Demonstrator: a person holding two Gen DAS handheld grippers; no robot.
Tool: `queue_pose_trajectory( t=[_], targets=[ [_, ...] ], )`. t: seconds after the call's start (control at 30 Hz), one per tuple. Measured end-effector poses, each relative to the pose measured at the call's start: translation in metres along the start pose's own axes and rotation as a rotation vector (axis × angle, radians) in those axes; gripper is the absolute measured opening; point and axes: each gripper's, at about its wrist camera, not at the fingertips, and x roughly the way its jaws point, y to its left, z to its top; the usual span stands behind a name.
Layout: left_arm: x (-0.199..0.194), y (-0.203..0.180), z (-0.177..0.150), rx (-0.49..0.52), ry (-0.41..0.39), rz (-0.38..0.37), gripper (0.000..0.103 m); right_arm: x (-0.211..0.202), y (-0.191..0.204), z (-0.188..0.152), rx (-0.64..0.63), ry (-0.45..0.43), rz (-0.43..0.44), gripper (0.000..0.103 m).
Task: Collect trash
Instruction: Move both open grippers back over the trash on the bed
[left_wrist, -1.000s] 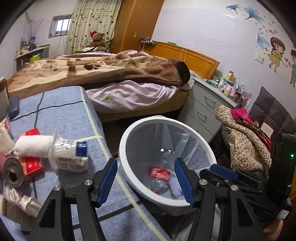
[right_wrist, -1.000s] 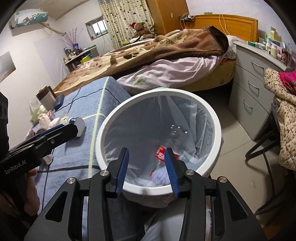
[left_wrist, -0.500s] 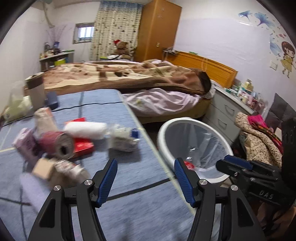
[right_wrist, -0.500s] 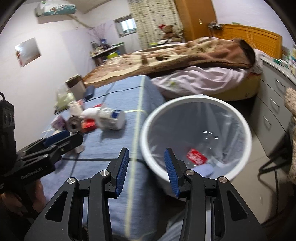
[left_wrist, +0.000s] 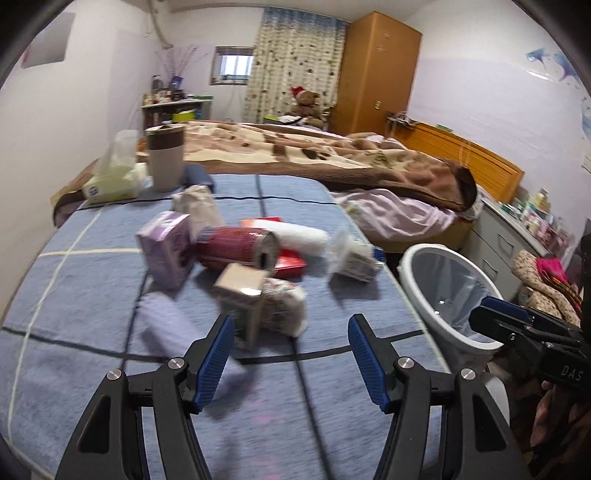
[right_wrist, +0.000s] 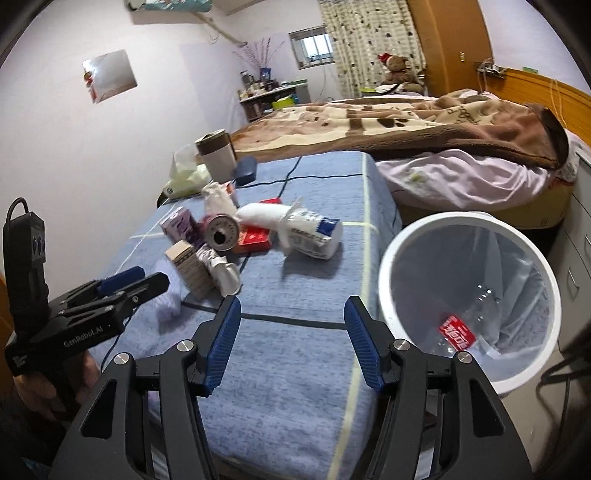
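Note:
A heap of trash lies on the blue cloth of the table: a red can, a purple carton, a small brown box, a white roll and a crumpled plastic bottle. The white bin with a clear liner stands right of the table and holds a clear bottle with a red label. My left gripper is open and empty, just short of the brown box. My right gripper is open and empty over the table's near edge.
A tissue box and a brown-and-white cup stand at the table's far end. A bed with a brown blanket lies beyond. Grey drawers and a chair with clothes stand right of the bin.
Both grippers have swung left from over the bin to the table. The left one now faces the trash heap. The right gripper's jaws have opened wider.

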Motion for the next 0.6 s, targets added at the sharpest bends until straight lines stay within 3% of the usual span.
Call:
queue_pose_trajectory(
  t=[0.27, 0.6],
  targets=[
    [-0.007, 0.039, -0.003, -0.049, -0.022, 0.087, 0.065, 0.014, 0.015, 0.005, -0.027, 0.015, 0.013, 0.060],
    [0.001, 0.074, 0.004, -0.084, -0.019, 0.142, 0.066, 0.038, 0.031, 0.018, -0.068, 0.049, 0.057, 0.062]
  ],
)
